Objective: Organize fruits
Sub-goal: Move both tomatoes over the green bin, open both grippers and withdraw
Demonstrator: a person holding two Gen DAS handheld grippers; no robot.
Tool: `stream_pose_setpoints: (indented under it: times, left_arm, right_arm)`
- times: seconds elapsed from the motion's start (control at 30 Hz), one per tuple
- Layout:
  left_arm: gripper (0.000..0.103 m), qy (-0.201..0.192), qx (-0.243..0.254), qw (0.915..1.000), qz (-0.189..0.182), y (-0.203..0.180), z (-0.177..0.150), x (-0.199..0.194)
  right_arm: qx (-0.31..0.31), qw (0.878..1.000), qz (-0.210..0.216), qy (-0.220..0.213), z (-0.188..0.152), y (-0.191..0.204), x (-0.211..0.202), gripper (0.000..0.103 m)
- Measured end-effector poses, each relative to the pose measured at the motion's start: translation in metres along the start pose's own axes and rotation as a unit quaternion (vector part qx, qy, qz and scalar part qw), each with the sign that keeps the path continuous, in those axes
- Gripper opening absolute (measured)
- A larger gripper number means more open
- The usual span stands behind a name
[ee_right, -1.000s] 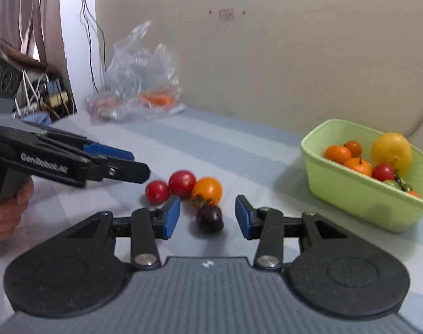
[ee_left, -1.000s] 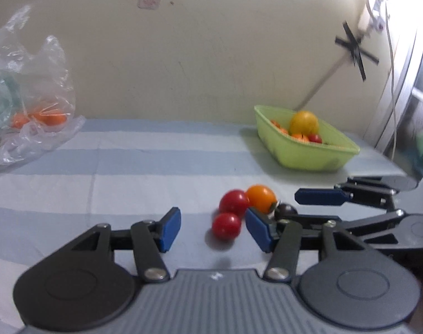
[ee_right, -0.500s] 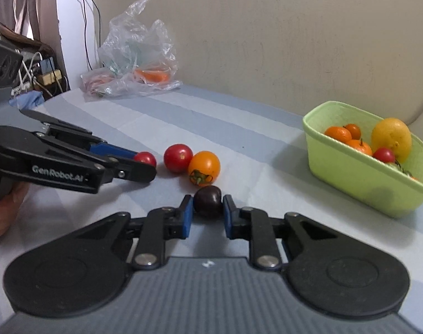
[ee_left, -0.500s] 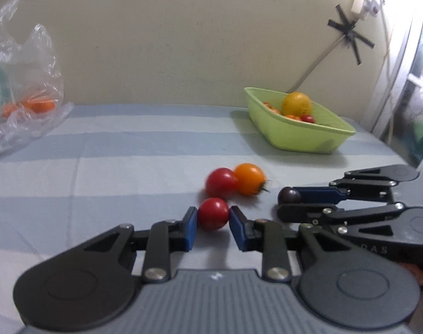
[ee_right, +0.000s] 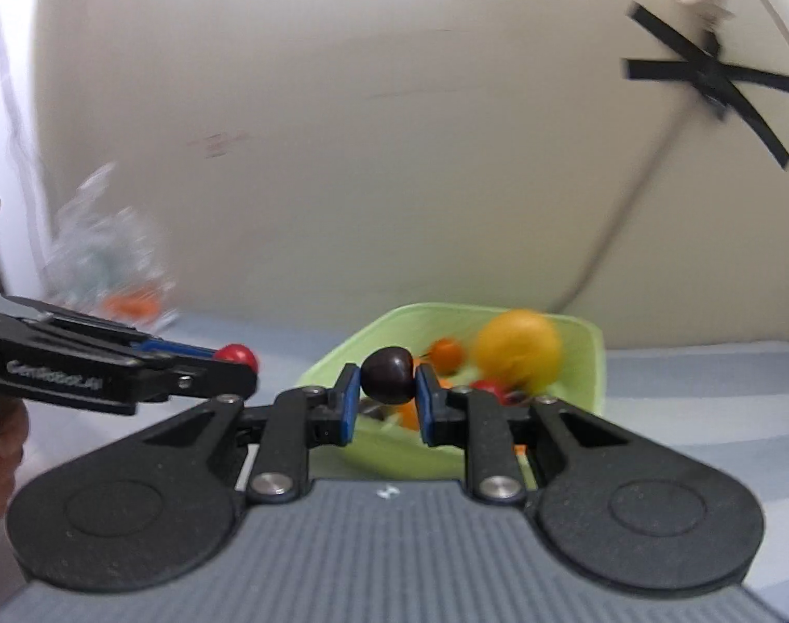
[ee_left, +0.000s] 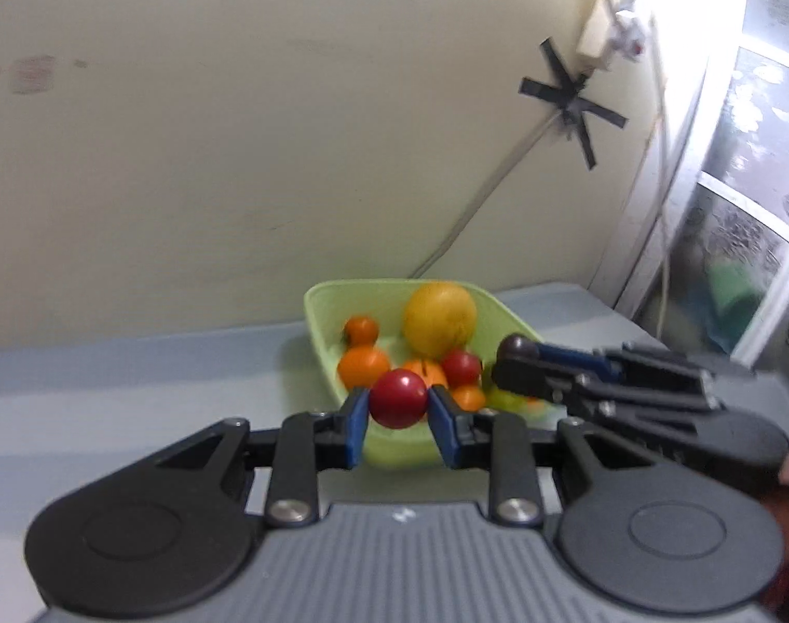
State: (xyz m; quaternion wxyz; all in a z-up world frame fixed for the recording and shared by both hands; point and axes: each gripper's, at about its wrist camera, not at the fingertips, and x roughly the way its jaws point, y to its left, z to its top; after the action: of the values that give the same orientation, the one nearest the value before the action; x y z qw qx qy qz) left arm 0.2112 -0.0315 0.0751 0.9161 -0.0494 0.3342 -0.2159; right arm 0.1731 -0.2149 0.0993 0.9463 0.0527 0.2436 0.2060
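My left gripper (ee_left: 397, 405) is shut on a red tomato (ee_left: 397, 397) and holds it in the air just before the near rim of the green basket (ee_left: 319, 329). My right gripper (ee_right: 387, 380) is shut on a dark purple fruit (ee_right: 388, 374), also raised in front of the basket (ee_right: 337, 363). The right gripper shows in the left wrist view (ee_left: 519, 358) at the right. The left gripper shows in the right wrist view (ee_right: 233, 358) at the left. The basket holds a yellow lemon (ee_left: 439, 320), oranges and a red tomato.
A clear plastic bag (ee_right: 104, 270) with orange fruit lies at the back left by the wall. A striped blue-grey cloth (ee_left: 135, 363) covers the table. A window frame (ee_left: 706, 207) stands at the right.
Both grippers have lifted their fruits off the table and carried them up to the green basket. The loose tomato and orange on the cloth are out of view.
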Motion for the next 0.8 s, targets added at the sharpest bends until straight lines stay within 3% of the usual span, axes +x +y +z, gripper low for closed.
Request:
stream_pose_setpoints:
  times: [0.1,0.23,0.47,0.57,0.63,0.8]
  left_arm:
    - [0.026,0.019,-0.017,0.9996,-0.009,0.003,0.019,0.034]
    - [0.026,0.038,-0.019,0.9991,0.009,0.005,0.026,0.066]
    - [0.026,0.054,-0.018,0.9983,0.011,0.007,0.025,0.088]
    - [0.029,0.052,-0.021,0.9983,0.015,0.007,0.027,0.089]
    - [0.039,0.047,-0.025,0.9985,0.011,0.006,0.031,0.085]
    - [0.043,0.002,-0.03,0.9995,0.01,0.011,0.044,0.037]
  right_arm:
    - [0.014,1.0,-0.006,0.005,0.006,-0.014,0.019,0.025]
    - [0.005,1.0,-0.018,0.017,0.007,-0.023,0.044,0.025]
    - [0.013,0.999,-0.025,0.028,0.001,-0.031,0.055,0.026]
    - [0.012,0.999,-0.03,0.024,0.001,-0.031,0.053,0.026]
    - [0.018,0.999,-0.03,0.02,0.002,-0.033,0.052,0.026]
    - [0.045,0.998,-0.035,-0.013,0.013,-0.038,0.027,0.026]
